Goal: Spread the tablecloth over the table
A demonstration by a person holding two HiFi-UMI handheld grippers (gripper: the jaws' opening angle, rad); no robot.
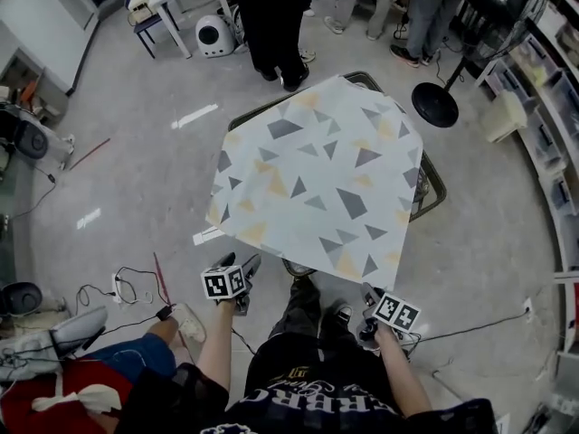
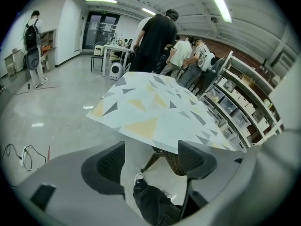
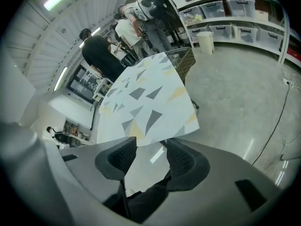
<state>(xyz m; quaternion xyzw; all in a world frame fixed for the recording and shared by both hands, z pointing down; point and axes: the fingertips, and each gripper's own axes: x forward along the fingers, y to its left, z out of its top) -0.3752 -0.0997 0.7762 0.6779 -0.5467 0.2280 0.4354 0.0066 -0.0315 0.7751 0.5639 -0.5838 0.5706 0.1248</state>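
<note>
The tablecloth (image 1: 317,183), pale with grey and yellow triangles, lies flat over the table (image 1: 437,191) and takes up the middle of the head view. It sits skewed. The dark rim is bare along the right side and at the far corner, while the near corner overhangs towards me. I judge the spreading step nearly done, with the cloth laid and let go and only the squaring-up left.

My left gripper (image 1: 250,266) and right gripper (image 1: 368,295) are low in front of me, just short of the near edge, each pointing down and forward. In the left gripper view the left gripper (image 2: 150,160) has its jaws wide apart with nothing between the pads. I see only floor, my own leg and a shoe through the gap, and the cloth's edge is beyond the tips, untouched. The right gripper (image 3: 149,155) is just as wide and just as empty, with the cloth's corner beyond it.

The next move, as I read it, calls for taking the near edge again at two well-separated spots. Then I would turn and slide the cloth towards the far right until the rim is covered, without dragging it off the near side.

As for writing, the cubes (image 1: 224,283) carry only square black-and-white markers. The print on my shirt (image 1: 312,396) is cut off and I cannot read it. The shelf bins show no legible labels.
</note>
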